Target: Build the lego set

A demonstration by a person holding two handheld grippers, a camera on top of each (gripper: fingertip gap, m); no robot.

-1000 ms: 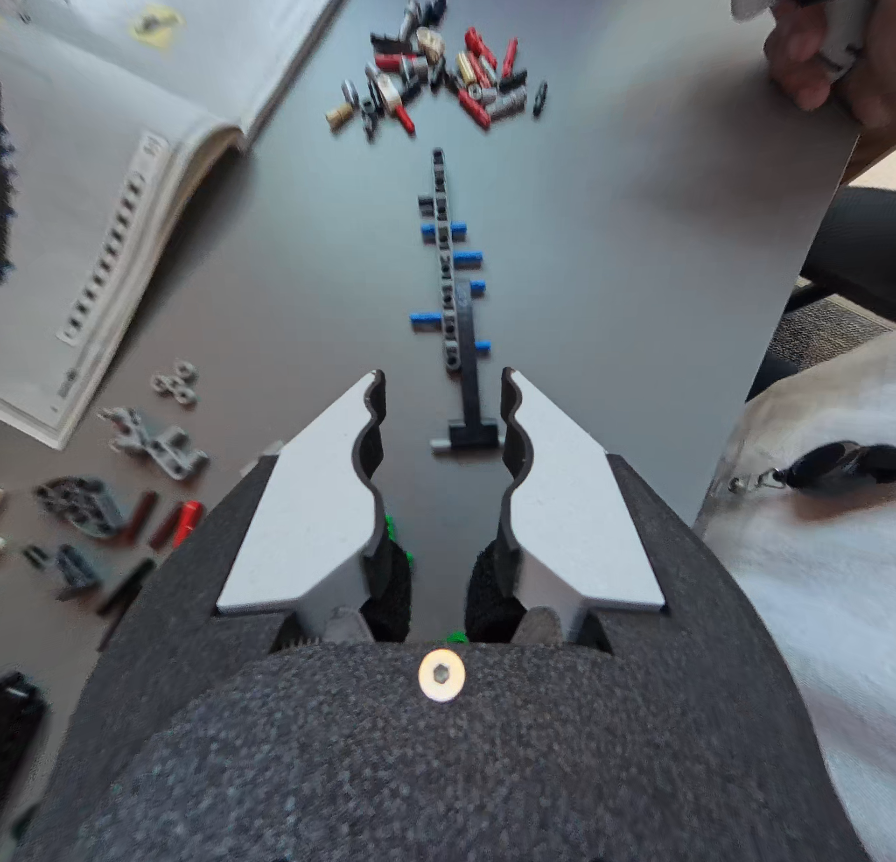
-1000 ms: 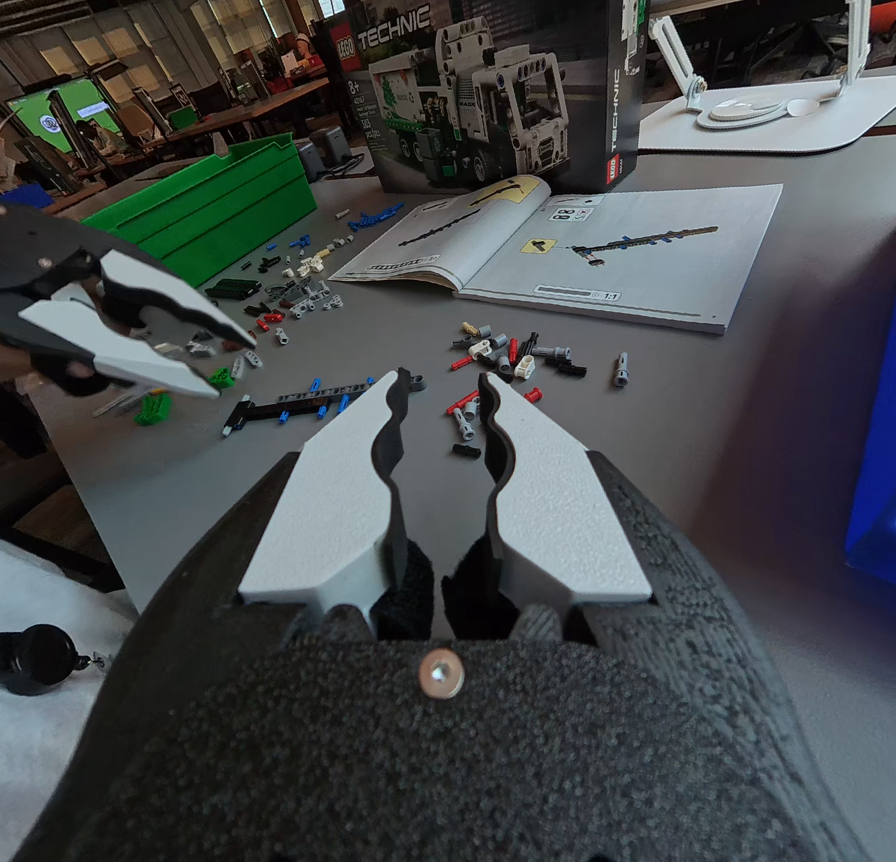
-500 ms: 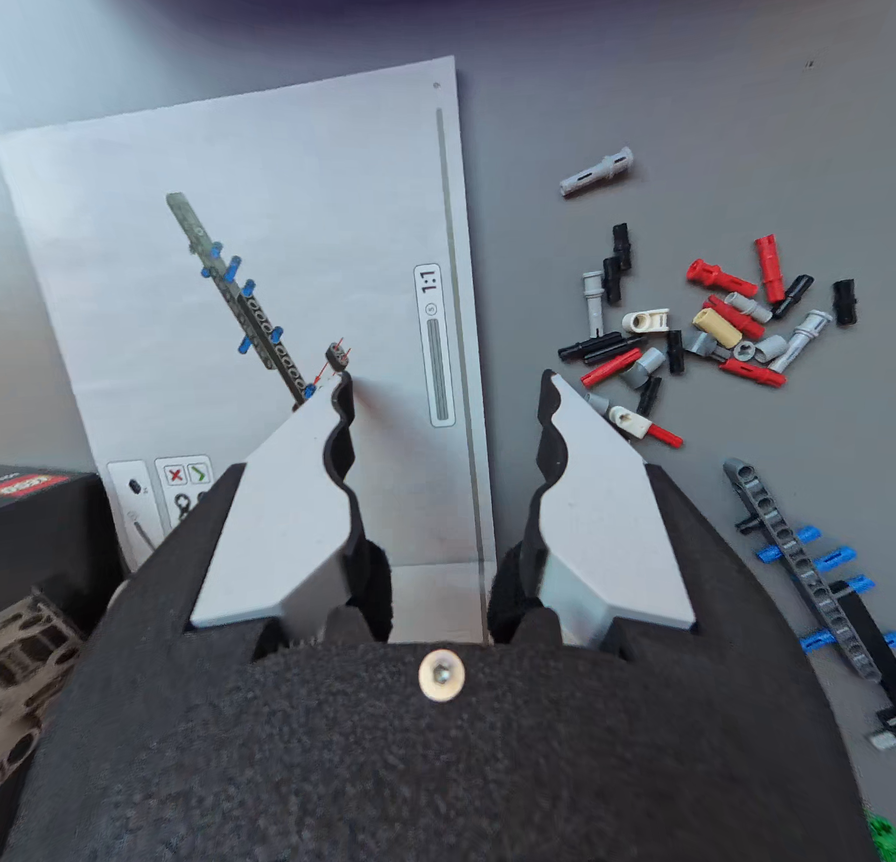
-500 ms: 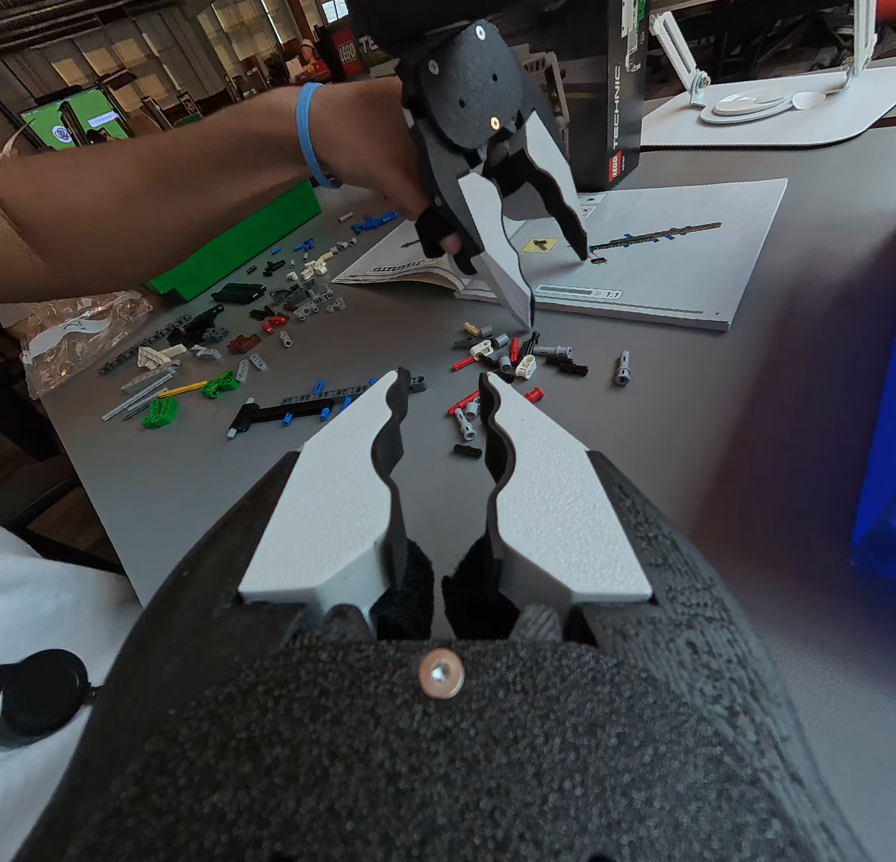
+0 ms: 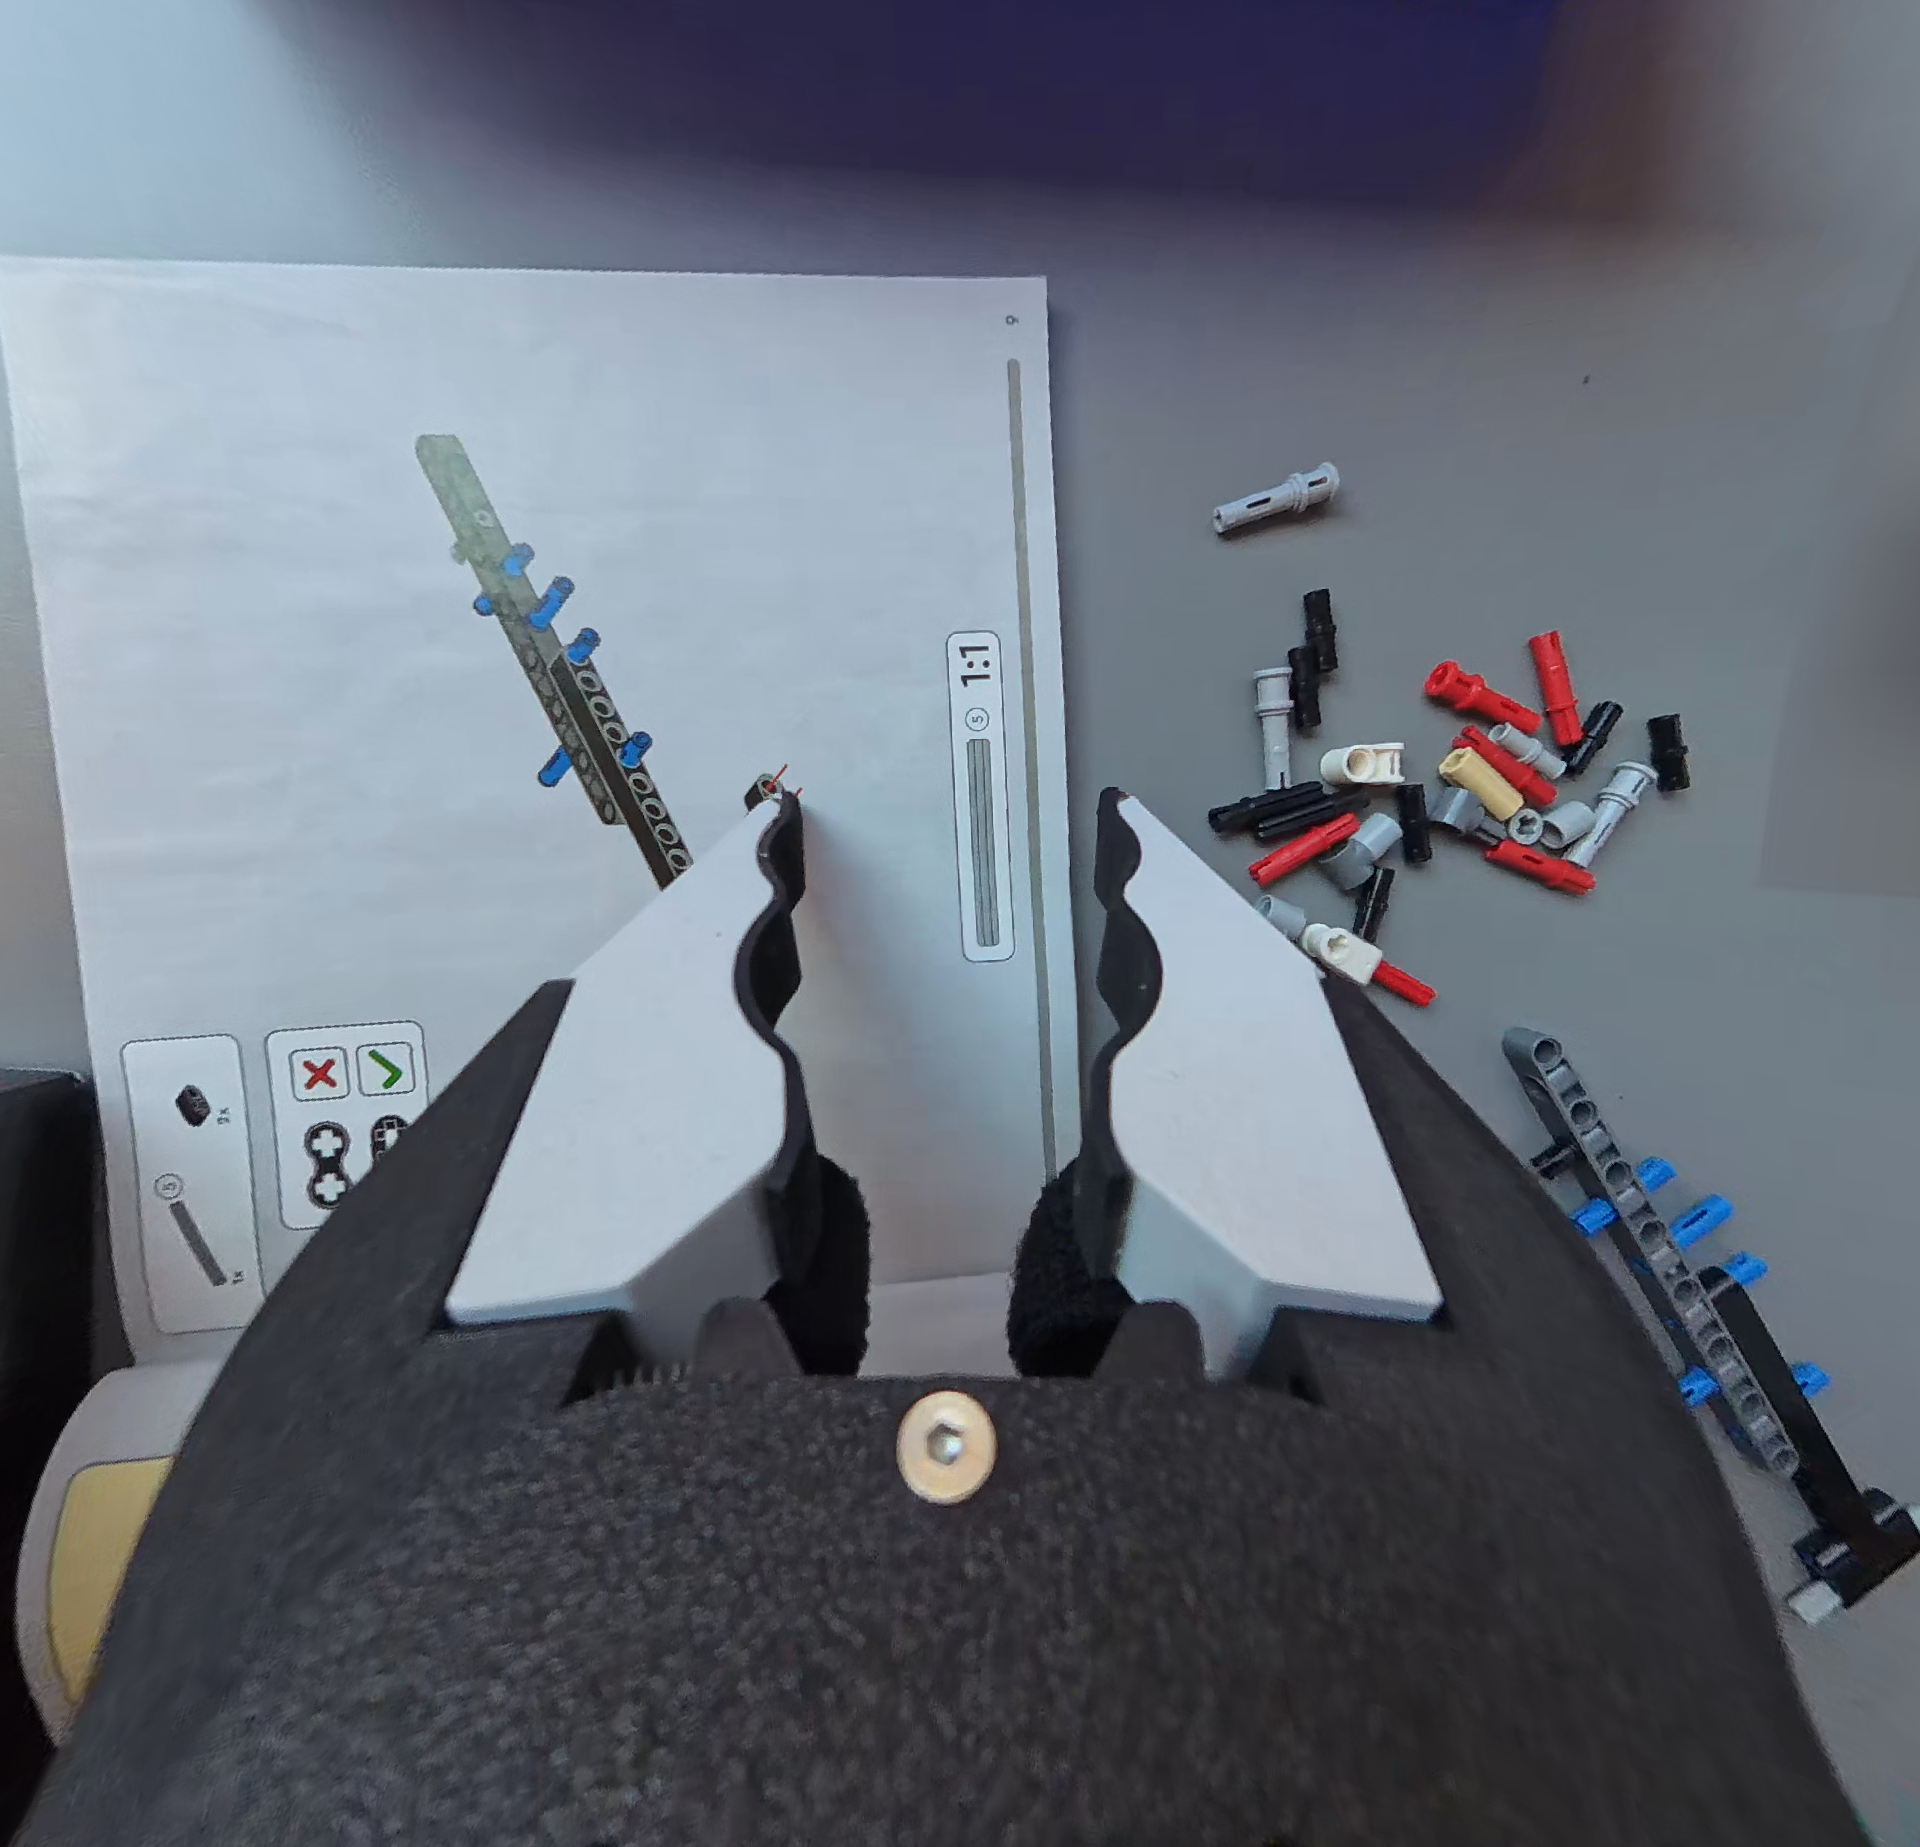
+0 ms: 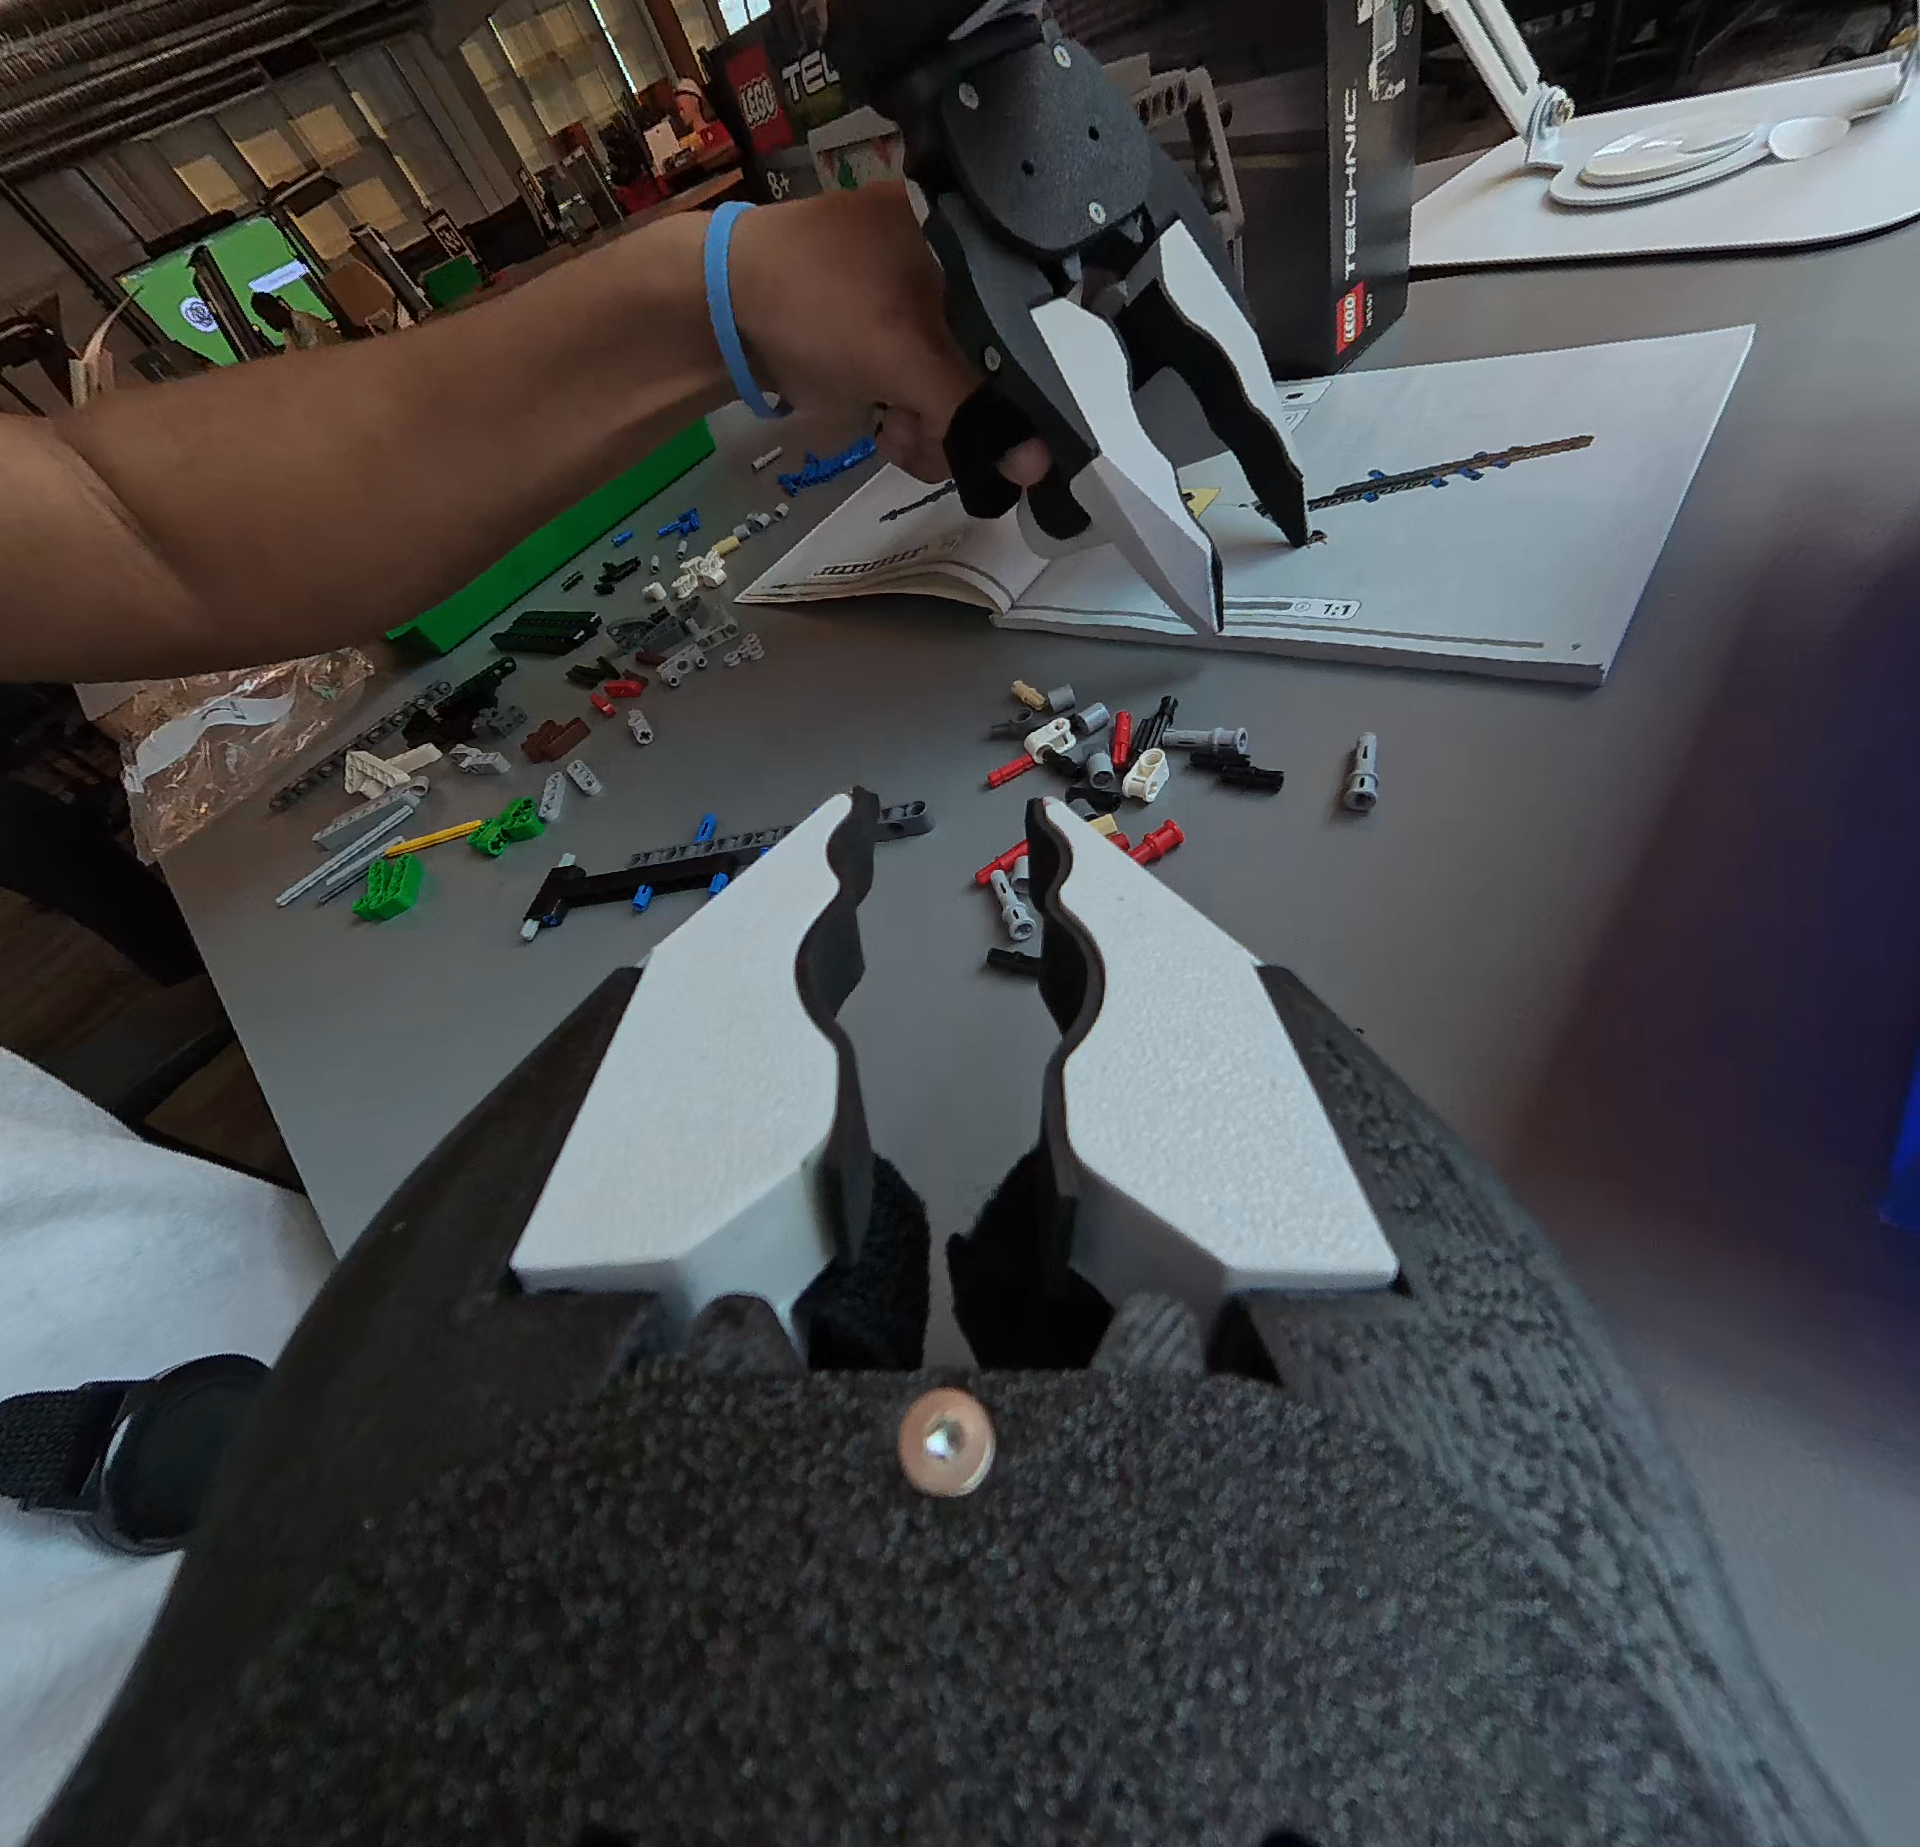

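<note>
My left gripper (image 5: 951, 805) is open and empty. It points down at the open instruction booklet (image 5: 623, 550), with one fingertip (image 5: 784, 821) at the drawn beam's end. The right wrist view shows it (image 6: 1255, 582) over the booklet's (image 6: 1507, 550) right page. My right gripper (image 6: 948, 805) is open and empty, held above the grey table. A dark beam assembly with blue pins (image 6: 686, 867) lies just beyond its left finger and also shows in the left wrist view (image 5: 1662, 1267). A pile of red, black and grey pins (image 5: 1455, 769) lies right of the booklet.
The pin pile (image 6: 1122, 748) and a lone grey pin (image 6: 1359, 758) lie ahead of my right gripper. Loose parts (image 6: 468, 758), a plastic bag (image 6: 229, 717) and a green bin (image 6: 551, 550) are at the left. The set's box (image 6: 1361, 135) stands behind the booklet. The person's forearm (image 6: 416, 467) crosses the table. From the left gripper's tips to the lone grey pin (image 6: 1359, 758) is close to 7 centimeters. My left wrist view (image 5: 1249, 519) looks at it from another angle.
My left gripper swung from the beam assembly to the booklet's right page, opened wider and came closer to the page. My right gripper has stayed still.
</note>
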